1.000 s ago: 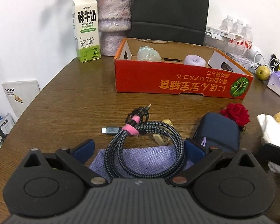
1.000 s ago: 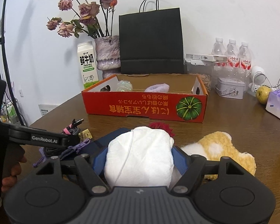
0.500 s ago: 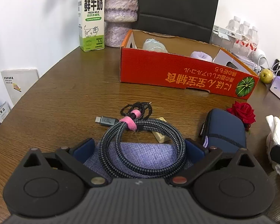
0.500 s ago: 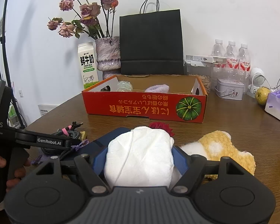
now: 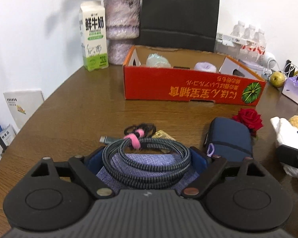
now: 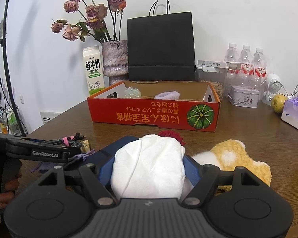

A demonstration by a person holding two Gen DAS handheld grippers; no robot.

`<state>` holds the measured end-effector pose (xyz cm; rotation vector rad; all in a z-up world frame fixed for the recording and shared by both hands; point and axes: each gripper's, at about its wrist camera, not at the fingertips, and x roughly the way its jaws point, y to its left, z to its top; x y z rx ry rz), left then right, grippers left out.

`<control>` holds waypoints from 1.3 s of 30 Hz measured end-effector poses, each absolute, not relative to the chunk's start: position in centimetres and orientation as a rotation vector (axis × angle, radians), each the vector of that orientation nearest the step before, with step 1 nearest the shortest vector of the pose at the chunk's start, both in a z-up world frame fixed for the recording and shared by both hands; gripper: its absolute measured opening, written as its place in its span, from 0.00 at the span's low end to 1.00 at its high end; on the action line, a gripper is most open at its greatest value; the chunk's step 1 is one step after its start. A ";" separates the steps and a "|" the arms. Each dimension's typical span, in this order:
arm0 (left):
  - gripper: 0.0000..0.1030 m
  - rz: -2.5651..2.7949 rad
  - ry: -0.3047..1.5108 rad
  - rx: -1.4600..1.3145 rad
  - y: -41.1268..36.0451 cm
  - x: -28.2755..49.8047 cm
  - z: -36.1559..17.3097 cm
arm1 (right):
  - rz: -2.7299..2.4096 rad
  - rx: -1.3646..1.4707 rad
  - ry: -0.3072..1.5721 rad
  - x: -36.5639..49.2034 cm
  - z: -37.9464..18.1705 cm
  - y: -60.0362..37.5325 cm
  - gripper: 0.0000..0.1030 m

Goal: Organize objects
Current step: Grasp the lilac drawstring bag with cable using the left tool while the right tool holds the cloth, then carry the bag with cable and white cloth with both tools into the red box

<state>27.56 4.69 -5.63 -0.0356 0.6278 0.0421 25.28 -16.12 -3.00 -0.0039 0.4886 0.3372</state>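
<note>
My left gripper (image 5: 147, 158) is shut on a coiled braided cable (image 5: 149, 158) with a pink tie, which lies over a purple fabric pouch (image 5: 149, 170) between the fingers. My right gripper (image 6: 148, 162) is shut on a white cloth bundle (image 6: 149, 166). The red cardboard box (image 5: 192, 90) stands across the table, also seen in the right wrist view (image 6: 155, 114), with a clear item and a lilac roll inside. A navy case (image 5: 230, 138), a red rose (image 5: 248, 118) and a yellow plush (image 6: 238, 158) lie on the table.
A milk carton (image 5: 94, 43), a vase (image 5: 122, 29) and a black paper bag (image 6: 161, 47) stand behind the box. Water bottles (image 6: 246, 63), a tin (image 6: 243, 98), an apple (image 6: 279, 103) and a purple gift bag (image 6: 295, 114) are at the right.
The left gripper closed in on the cable and pouch and rose and tilted up, so the box and wall sit lower in its view. The right gripper kept the white bundle, barely moving.
</note>
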 end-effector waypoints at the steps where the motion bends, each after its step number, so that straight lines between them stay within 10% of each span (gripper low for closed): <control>1: 0.86 0.046 0.616 -0.028 4.6 27.3 -5.5 | 0.337 -0.004 0.486 25.2 -3.0 -16.1 0.71; 18: 0.98 0.069 0.707 -0.041 5.1 26.6 -7.0 | 0.334 -0.016 0.459 24.4 -2.8 -15.8 0.71; 21: 0.86 0.047 0.711 -0.069 5.6 26.6 -7.0 | 0.334 -0.017 0.458 24.4 -2.8 -15.8 0.71; 39: 0.85 0.052 0.524 -0.019 3.7 23.1 -4.3 | 0.336 -0.012 0.447 24.3 -2.5 -15.8 0.71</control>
